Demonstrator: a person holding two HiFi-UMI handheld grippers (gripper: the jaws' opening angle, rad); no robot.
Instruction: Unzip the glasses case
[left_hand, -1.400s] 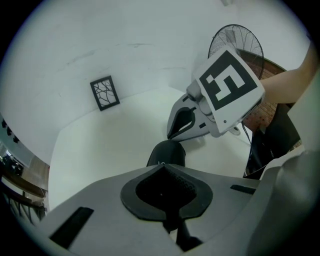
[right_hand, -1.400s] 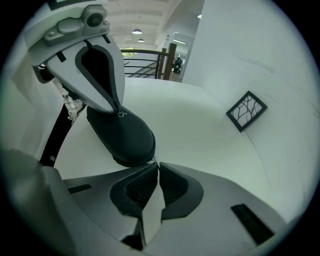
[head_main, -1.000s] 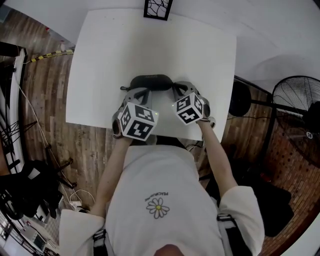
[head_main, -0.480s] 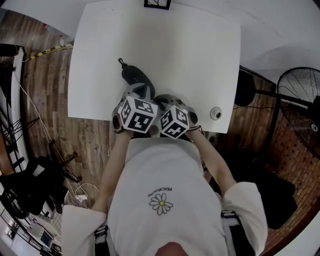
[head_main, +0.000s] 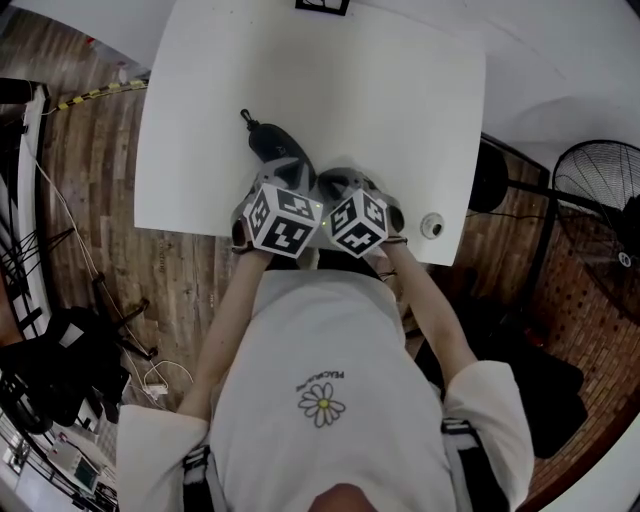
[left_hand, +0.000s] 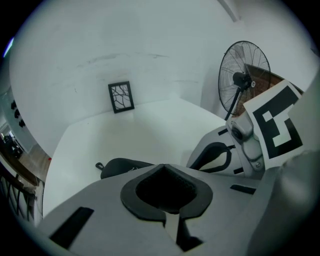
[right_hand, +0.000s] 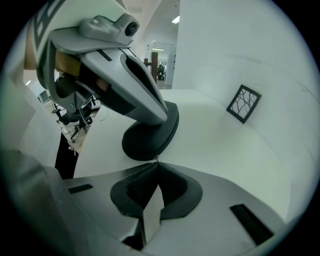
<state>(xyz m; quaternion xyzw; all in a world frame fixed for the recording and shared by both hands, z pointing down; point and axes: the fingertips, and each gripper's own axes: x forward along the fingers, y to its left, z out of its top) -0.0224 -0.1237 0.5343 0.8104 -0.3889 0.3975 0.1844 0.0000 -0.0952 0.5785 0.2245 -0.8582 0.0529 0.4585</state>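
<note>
The dark glasses case lies slanted on the white table, its loop end pointing far left. My left gripper is shut and rests its fingers on top of the case's near end; in the left gripper view the case shows just past the closed tips. My right gripper sits close beside it, shut. In the right gripper view its tips pinch a small metal zipper pull at the case's edge, under the left gripper. Whether the zip has parted is hidden.
A small framed picture stands at the table's far edge. A small round object sits near the table's right front corner. A floor fan stands to the right, cables and gear on the wooden floor at left.
The case has swung from lying crosswise to slanting with its loop end far left. My right gripper moved left, close beside the left one, which barely moved.
</note>
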